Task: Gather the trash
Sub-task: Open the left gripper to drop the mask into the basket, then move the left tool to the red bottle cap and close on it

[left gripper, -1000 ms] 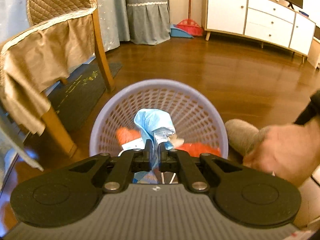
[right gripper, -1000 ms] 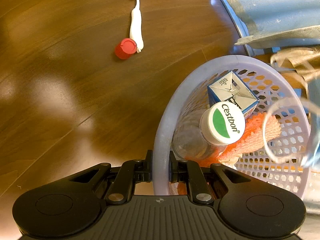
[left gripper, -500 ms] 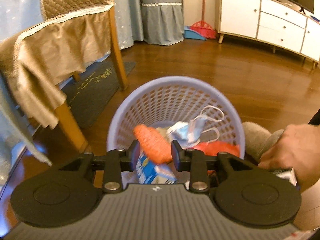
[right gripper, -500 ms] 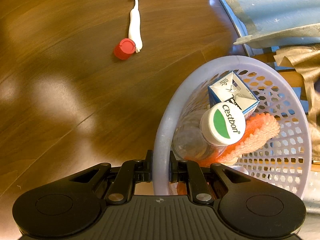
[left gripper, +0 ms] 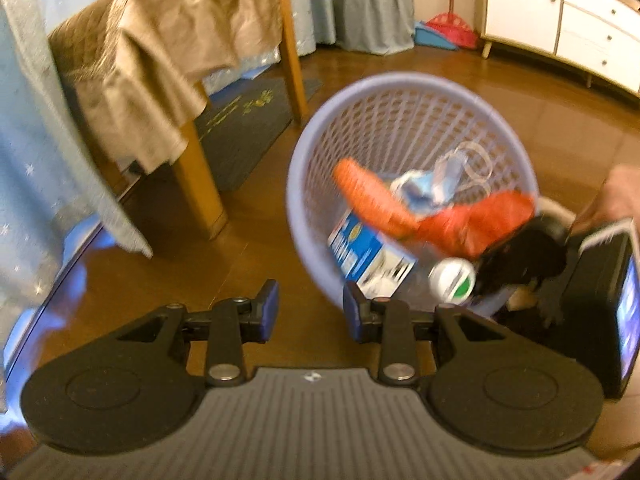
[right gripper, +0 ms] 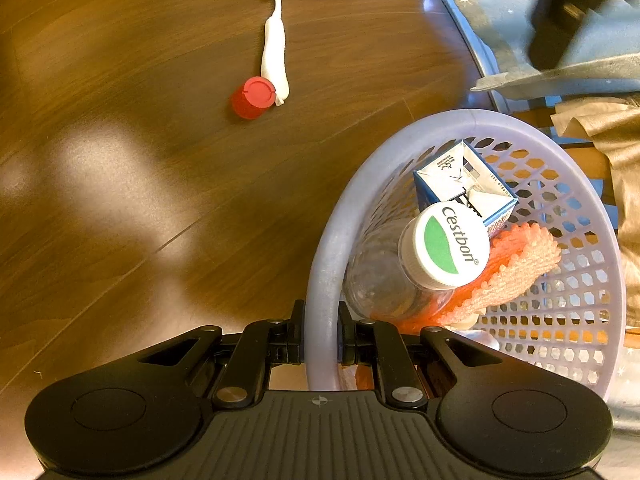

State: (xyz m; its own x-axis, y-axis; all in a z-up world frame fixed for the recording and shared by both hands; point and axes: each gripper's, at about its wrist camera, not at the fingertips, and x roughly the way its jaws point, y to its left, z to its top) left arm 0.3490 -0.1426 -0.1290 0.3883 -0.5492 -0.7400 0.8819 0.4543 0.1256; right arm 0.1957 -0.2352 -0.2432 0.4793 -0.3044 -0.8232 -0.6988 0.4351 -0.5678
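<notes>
One lavender basket (right gripper: 320, 280) with carton (right gripper: 464, 184), capped bottle (right gripper: 440, 248), orange mesh (right gripper: 520, 264), face mask (left gripper: 432, 188).

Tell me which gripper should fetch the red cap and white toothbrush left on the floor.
Left. The left gripper is open with nothing between its fingers, while the right gripper is clamped on the lilac mesh basket's rim, steadying it. The red cap and white toothbrush remain.

A home living room: wooden floor (left gripper: 560, 128), a cloth-draped chair (left gripper: 168, 64), a white sideboard (left gripper: 560, 12), long curtains (left gripper: 372, 0), a doormat (left gripper: 244, 120).
</notes>
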